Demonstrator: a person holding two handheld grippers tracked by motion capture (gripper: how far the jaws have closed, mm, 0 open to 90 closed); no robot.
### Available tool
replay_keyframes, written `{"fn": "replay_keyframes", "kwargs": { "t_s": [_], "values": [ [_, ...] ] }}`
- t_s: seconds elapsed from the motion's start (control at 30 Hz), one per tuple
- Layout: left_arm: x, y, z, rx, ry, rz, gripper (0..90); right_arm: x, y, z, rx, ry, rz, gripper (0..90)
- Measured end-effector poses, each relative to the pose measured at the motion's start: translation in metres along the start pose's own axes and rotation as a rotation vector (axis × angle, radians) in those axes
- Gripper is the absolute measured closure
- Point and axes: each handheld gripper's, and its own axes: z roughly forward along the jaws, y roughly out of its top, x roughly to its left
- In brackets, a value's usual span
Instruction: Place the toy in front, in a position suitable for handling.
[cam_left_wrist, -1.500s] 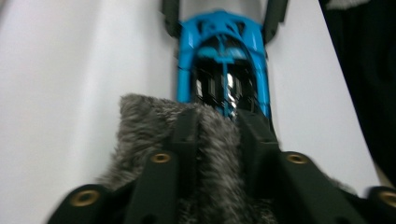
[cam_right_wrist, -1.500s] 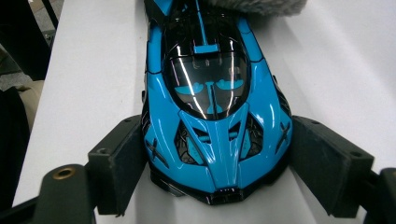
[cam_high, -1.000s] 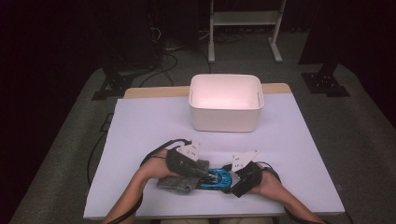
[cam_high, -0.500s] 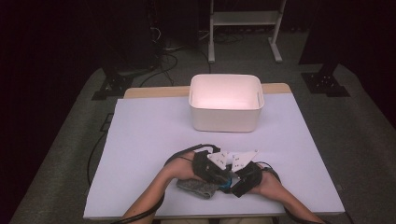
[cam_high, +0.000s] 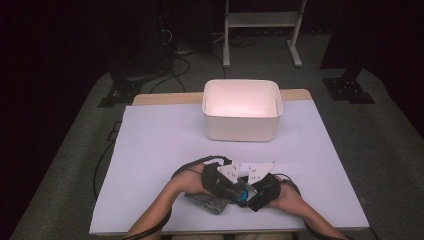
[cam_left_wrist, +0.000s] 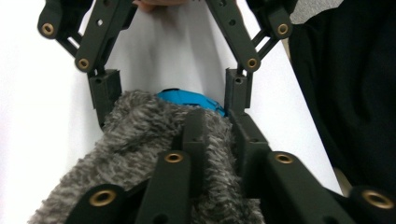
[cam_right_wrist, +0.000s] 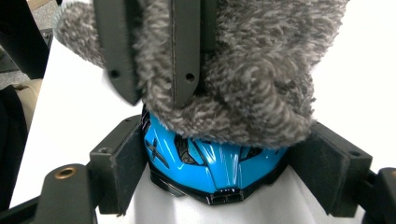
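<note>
A glossy blue toy (cam_right_wrist: 215, 163) with black trim is clamped between the pads of my right gripper (cam_right_wrist: 224, 158), low over the table's front edge (cam_high: 250, 225). My left gripper (cam_left_wrist: 217, 123) has a grey fuzzy cloth (cam_left_wrist: 135, 140) between its jaws, which have just been opening a little. The cloth (cam_right_wrist: 243, 84) lies over the top of the toy. In the high view the left gripper (cam_high: 220, 180) and right gripper (cam_high: 255, 192) meet nose to nose, the toy (cam_high: 243, 194) a small blue patch between them and the cloth (cam_high: 207, 202) trailing on the table.
A white bin (cam_high: 241, 107) stands at the back middle of the pale table (cam_high: 150, 150). A dark floor with cables and stand legs surrounds the table. A dark garment fills the right side of the left gripper view.
My left hand has slid right toward the right gripper, drawing the grey cloth over the blue toy, which now shows less. The right hand has stayed put.
</note>
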Motion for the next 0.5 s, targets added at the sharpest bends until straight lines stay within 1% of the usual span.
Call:
{"fn": "replay_keyframes", "kwargs": {
  "t_s": [0.03, 0.1, 0.2, 0.27, 0.4, 0.5],
  "values": [
    [-0.0002, 0.0016, -0.0009, 0.002, 0.006, 0.006, 69.5, -0.0002, 0.0, 0.0, 0.001, 0.001, -0.003, 20.8],
    [-0.0006, 0.0045, -0.0039, -0.021, 0.008, 0.006, 66.6, -0.0002, 0.0, -0.0002, 0.001, 0.003, 0.0, 20.7],
    [0.0013, 0.0074, -0.0086, -0.025, 0.017, 0.003, 63.2, -0.0002, 0.0, -0.0001, 0.0, 0.001, 0.004, 20.8],
    [0.0032, 0.0078, -0.0091, -0.012, 0.025, -0.006, 60.6, -0.0002, 0.0, -0.0002, 0.0, 0.001, 0.003, 20.7],
    [0.0065, 0.0057, -0.0036, 0.038, 0.03, -0.023, 55.3, 0.0, 0.0001, -0.0004, 0.002, 0.005, 0.004, 20.8],
    [0.009, 0.004, 0.0006, 0.04, 0.022, -0.046, 54.4, -0.0001, 0.0001, -0.0002, 0.002, 0.002, 0.003, 20.8]
  ]
}}
